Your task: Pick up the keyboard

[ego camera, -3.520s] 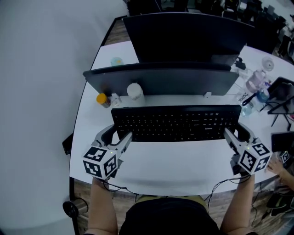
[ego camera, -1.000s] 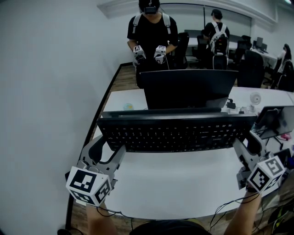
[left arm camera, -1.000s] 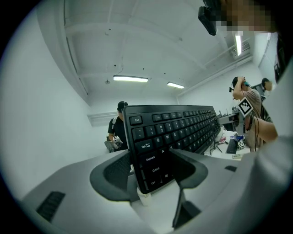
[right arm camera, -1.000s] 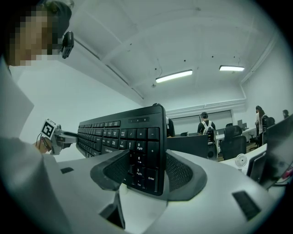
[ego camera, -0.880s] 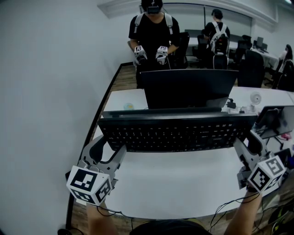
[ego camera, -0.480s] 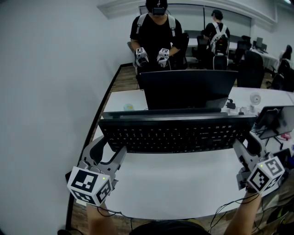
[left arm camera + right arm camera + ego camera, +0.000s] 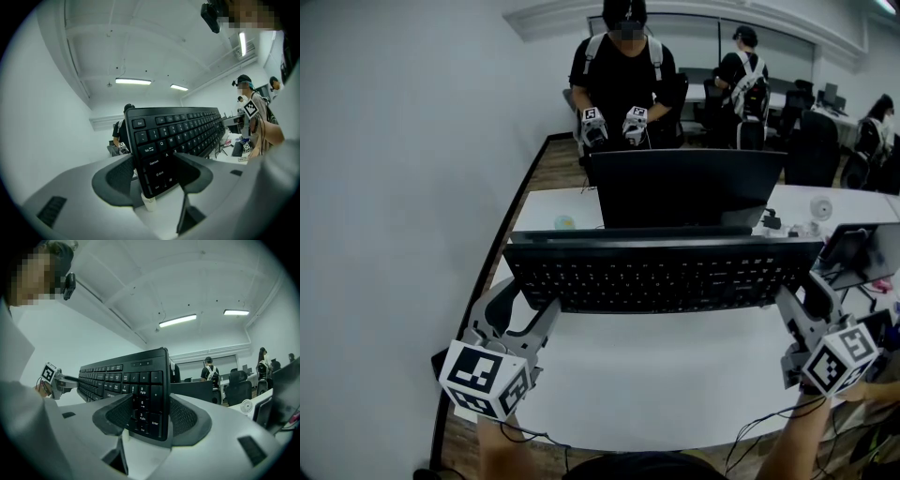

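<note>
Keyboard (image 7: 661, 274) is held clear of the desk (image 7: 675, 384), above its middle, before the monitor (image 7: 686, 187). Left gripper (image 7: 525, 302) clamps its left end, right gripper (image 7: 804, 292) the numpad end. Lift appears complete; next move needs both ends kept level.

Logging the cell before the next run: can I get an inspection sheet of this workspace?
Surface: white desk, bare near the person.
Job's things: black keyboard, held clear of the desk by both ends.
Clutter: small fan right of the monitor; small round object left of it.
Grippers: left gripper shut on the keyboard's left end; right gripper on its right end.
Cables: thin wires trail from both grippers.
Surroundings: person opposite holding two grippers; office chairs behind.
</note>
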A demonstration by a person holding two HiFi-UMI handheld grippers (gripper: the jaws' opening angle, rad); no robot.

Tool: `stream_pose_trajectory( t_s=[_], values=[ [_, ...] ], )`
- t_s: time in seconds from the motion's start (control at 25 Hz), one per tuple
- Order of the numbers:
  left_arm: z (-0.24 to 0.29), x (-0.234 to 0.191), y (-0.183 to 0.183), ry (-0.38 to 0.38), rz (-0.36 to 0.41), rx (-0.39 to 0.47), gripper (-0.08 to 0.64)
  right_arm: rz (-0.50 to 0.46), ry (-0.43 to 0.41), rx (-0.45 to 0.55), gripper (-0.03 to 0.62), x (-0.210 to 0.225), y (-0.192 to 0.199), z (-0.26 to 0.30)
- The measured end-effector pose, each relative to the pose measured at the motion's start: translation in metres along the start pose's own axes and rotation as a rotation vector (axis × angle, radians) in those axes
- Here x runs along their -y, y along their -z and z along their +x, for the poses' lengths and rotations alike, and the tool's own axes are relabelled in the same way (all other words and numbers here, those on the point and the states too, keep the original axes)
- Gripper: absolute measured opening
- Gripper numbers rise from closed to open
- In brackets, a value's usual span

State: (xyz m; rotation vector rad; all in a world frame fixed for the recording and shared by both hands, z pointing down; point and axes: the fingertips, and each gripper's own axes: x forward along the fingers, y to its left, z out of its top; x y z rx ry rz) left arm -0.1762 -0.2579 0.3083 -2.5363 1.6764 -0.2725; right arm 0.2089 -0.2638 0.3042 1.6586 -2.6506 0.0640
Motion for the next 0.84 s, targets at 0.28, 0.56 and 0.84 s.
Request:
stream_pose_trajectory(
  t_s=[0.28,0.56,0.84],
  values=[
    [0.003,0.0008,0.0049,-0.002,-0.005,0.007,0.264,-0.014,0.002,0.004,0.247,0.0018,0.0013,0.0017],
    [0.0038,0.0001,0.0061,-0.006,-0.005,0.009,0.264,-0.021,0.003,0.008,0.246,0.0013,0.0017,0.0018],
    [0.003,0.0007,0.0026,-0.002,-0.006,0.006,0.264,-0.018,0.001,0.001,0.247,0.001,-0.0011,0.0]
  ],
)
